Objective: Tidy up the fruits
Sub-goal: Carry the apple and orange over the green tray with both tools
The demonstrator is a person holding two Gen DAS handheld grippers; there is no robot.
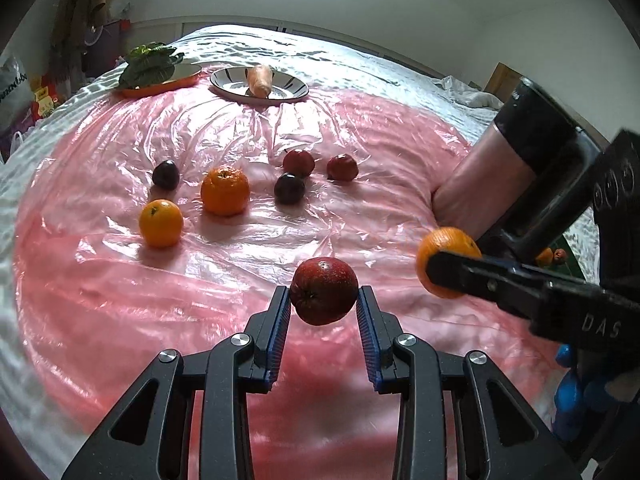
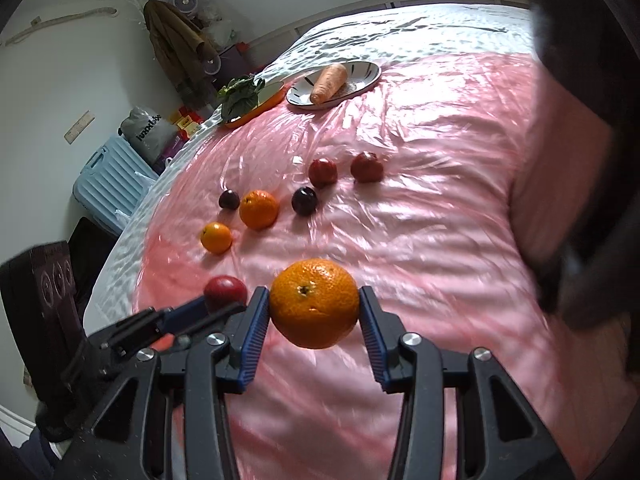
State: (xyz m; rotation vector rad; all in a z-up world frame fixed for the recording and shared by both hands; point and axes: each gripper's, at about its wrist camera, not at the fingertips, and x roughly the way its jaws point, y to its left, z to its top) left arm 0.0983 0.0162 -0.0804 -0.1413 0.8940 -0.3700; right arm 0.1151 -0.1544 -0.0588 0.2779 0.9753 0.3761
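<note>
My left gripper (image 1: 323, 300) is shut on a red apple (image 1: 323, 290), held above the pink plastic sheet (image 1: 240, 272). My right gripper (image 2: 314, 308) is shut on an orange (image 2: 314, 304); that orange also shows in the left wrist view (image 1: 444, 256) at the right. On the sheet farther out lie two oranges (image 1: 225, 191) (image 1: 161, 223), two dark plums (image 1: 165, 175) (image 1: 289, 188) and two red apples (image 1: 298, 162) (image 1: 342, 167). The same group shows in the right wrist view, around the larger orange (image 2: 259, 209).
At the far edge stand a striped plate (image 1: 288, 90) holding a carrot (image 1: 260, 79) and an orange dish (image 1: 160, 86) with leafy greens (image 1: 149, 65). The sheet covers a bed with a white spread (image 1: 320, 48). A blue suitcase (image 2: 108, 184) stands beside the bed.
</note>
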